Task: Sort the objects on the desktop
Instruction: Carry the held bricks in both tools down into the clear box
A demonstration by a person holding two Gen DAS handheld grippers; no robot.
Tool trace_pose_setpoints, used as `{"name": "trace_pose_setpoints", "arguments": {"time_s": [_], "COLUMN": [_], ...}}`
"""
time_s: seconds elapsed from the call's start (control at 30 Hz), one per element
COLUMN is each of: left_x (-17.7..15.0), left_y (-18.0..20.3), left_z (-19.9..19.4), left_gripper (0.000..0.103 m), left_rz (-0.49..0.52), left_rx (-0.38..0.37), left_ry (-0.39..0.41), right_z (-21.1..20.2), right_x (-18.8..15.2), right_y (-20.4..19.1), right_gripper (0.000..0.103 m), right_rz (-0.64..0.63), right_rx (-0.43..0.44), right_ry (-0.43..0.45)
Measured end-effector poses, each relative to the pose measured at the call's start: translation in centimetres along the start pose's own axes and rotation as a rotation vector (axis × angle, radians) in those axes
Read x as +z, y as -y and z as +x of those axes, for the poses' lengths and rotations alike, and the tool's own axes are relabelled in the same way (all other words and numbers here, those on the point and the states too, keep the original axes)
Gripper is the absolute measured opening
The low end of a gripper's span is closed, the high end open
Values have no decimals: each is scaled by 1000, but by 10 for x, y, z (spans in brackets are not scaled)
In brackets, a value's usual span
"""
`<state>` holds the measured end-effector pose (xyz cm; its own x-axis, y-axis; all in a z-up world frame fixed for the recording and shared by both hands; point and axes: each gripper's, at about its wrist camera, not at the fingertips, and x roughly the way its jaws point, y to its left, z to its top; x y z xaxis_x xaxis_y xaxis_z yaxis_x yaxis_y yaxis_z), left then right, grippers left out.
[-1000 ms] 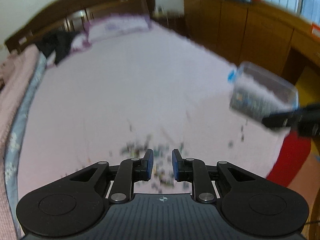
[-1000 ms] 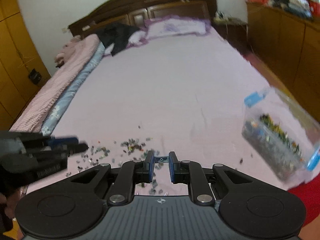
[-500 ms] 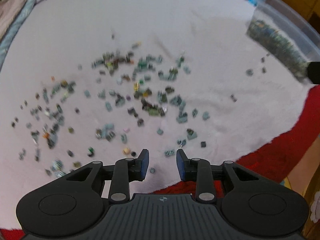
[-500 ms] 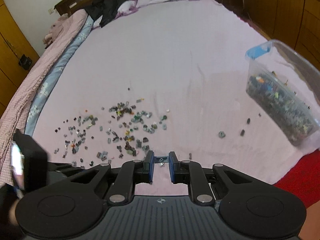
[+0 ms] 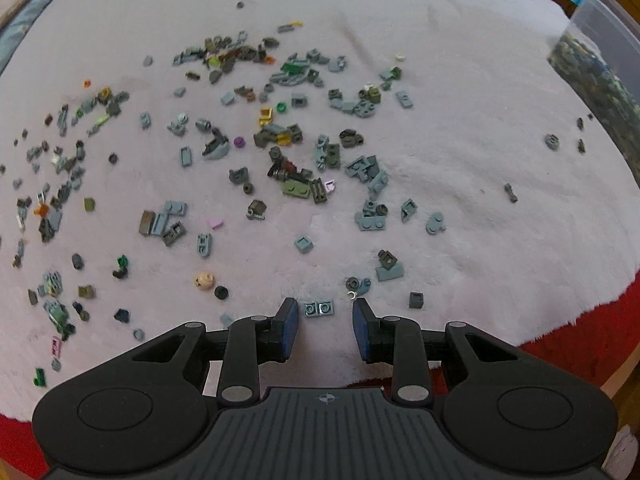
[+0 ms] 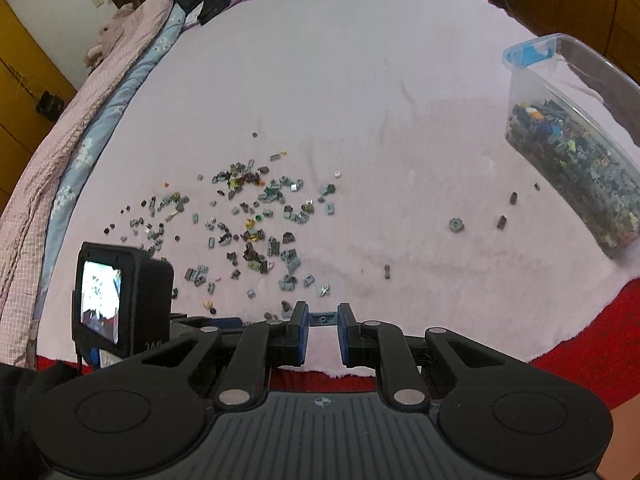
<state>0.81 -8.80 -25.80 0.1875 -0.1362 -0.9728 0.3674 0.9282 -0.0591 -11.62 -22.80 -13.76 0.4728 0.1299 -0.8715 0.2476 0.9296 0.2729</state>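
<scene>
Small bricks (image 5: 288, 152) (mostly grey, with a few green, yellow and pink) are lying scattered loose across the pale pink bed (image 5: 460, 80). A grey two-stud plate (image 5: 319, 308) is lying flat at the near edge. A clear bin (image 6: 576, 152) with blue clips, partly filled with mixed bricks, is sitting well apart to the right.

Clear plastic bin of mixed small bricks (image 5: 596, 60) cut off at frame's right edge; individual contents too small to identify.

1 bin (image 6: 568, 128); 2 grippers (image 5: 325, 322)
</scene>
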Motion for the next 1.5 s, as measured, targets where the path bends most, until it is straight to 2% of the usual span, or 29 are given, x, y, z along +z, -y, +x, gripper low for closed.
{"name": "trace_pose_setpoints", "arguments": {"time_s": [0.07,0.13,0.3,0.47,0.67,0.87,0.97,1.23,1.5], "left_x": [0,1,3,15,48,85,103,143,164], "left_y": [-1,0,4,13,54,116,150,249,323], "left_z": [2,3,-12,-52,-106,-157,-167,-171,-162], "left_gripper": [28,18,17,17,17,17,17,17,17], "left_rz": [-9,2,58,111,143,150,146,198,280], "left_rx": [0,5,19,11,10,28,20,-24,-40], "left_ry": [-2,6,41,98,203,309,331,377,395], "right_z": [1,3,4,-14,-38,-68,-88,-124,-136], "right_x": [1,2,10,25,44,71,88,119,135], "right_y": [1,3,6,19,37,69,95,179,265], "right_gripper": [17,17,17,17,17,17,17,16,16], "right_rz": [-4,-5,-15,-32,-55,-106,-130,-106,-22], "right_rx": [-1,-1,8,32,63,111,133,115,52], "right_ry": [-2,-2,3,48,106,158,187,214,250]}}
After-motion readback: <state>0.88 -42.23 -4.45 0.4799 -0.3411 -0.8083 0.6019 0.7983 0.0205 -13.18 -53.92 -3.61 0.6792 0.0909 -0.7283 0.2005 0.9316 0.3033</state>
